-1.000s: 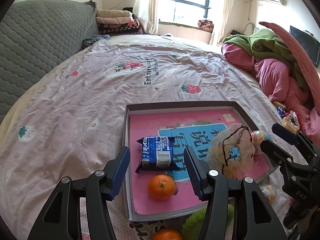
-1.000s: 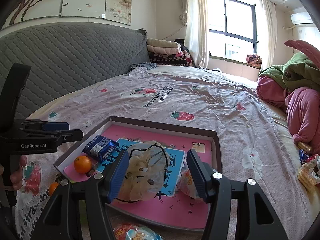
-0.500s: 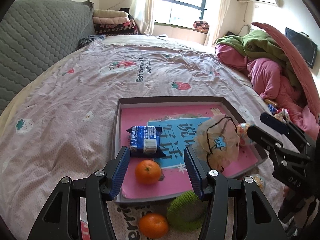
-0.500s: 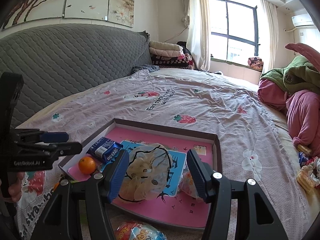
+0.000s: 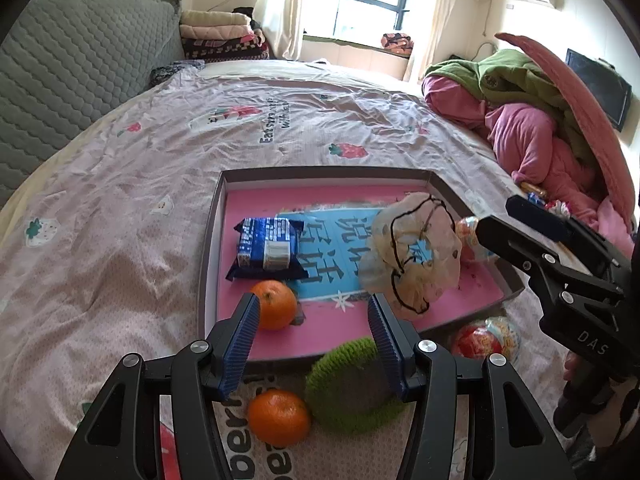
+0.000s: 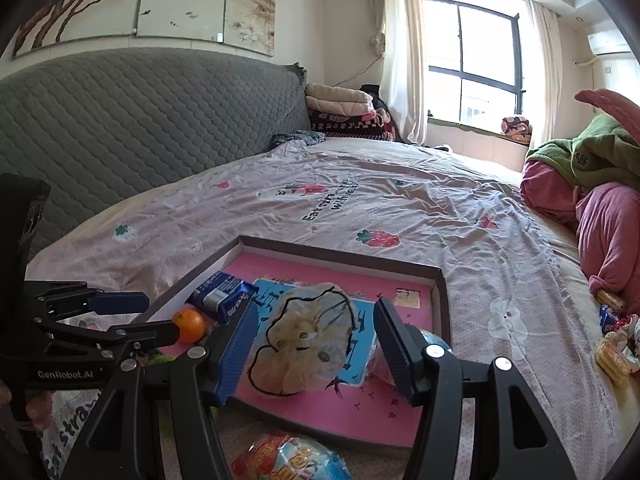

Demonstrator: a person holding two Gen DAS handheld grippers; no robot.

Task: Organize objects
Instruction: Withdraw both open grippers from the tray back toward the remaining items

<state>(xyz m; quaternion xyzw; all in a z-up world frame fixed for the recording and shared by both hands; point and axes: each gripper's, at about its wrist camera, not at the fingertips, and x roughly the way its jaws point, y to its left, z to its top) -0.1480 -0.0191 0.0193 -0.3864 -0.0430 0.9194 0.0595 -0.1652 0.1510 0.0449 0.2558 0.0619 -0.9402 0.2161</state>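
Against the frame a second back, the left wrist view has drawn away from the tray: a second orange (image 5: 279,417) and a green knitted round (image 5: 352,384), then barely showing at the bottom edge, now lie in full on the bedspread at lower centre, just outside the tray's near rim. The right wrist view is almost unchanged.

Left tongs (image 5: 314,344): jaws apart, nothing between the pads, hanging over the tray's near rim. Right tongs (image 6: 312,348): jaws apart, empty; the sheer drawstring pouch (image 6: 304,340) lies beyond them in the tray, untouched.

Tray (image 5: 320,172), pink-lined with a blue printed panel, centre frame. In it: blue snack packet (image 5: 266,248), orange (image 5: 274,310) just below it, pouch at right, wrapped sweet ball (image 5: 472,236) at the right rim. Another red wrapped ball (image 5: 486,340) lies outside the near right corner.

Surface: bed with a pale pink strawberry-print bedspread (image 5: 120,200). Grey quilted headboard (image 6: 140,128) upper left, folded blankets, curtained window (image 6: 472,60), heap of pink and green clothing (image 5: 520,120) at right.
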